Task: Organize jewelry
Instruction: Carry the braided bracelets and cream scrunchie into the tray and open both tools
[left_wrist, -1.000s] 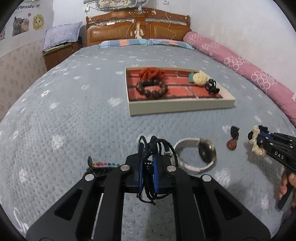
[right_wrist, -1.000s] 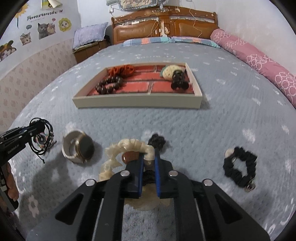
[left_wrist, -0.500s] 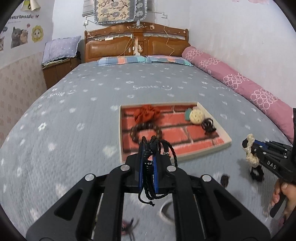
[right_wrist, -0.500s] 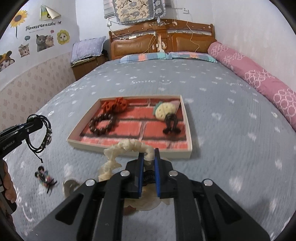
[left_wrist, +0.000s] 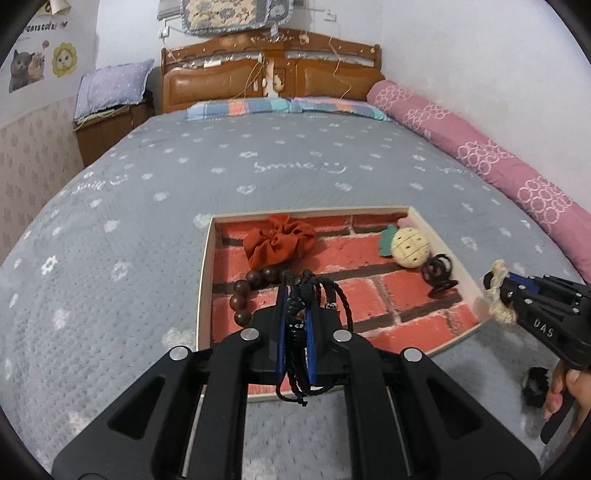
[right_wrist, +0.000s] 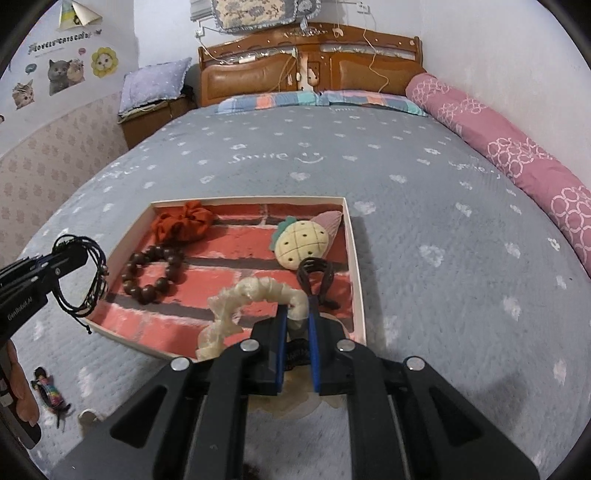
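The left gripper (left_wrist: 294, 314) has its fingers clamped on a black cord bracelet (left_wrist: 317, 295), hanging over the tray (left_wrist: 204, 280) toward its 7 o'clock corner. The right gripper (right_wrist: 296, 325) pinches a cream scrunchie (right_wrist: 240, 299) above the tray's 5 o'clock edge. Both are light, limp and likely to snag, so a pinch on one strand suits them. Wooden beads (right_wrist: 151, 273), a red scrunchie (right_wrist: 184, 223), a pineapple plush (right_wrist: 301, 243) and a dark clip (right_wrist: 317, 275) crowd the tray; open floor lies near 6 o'clock.
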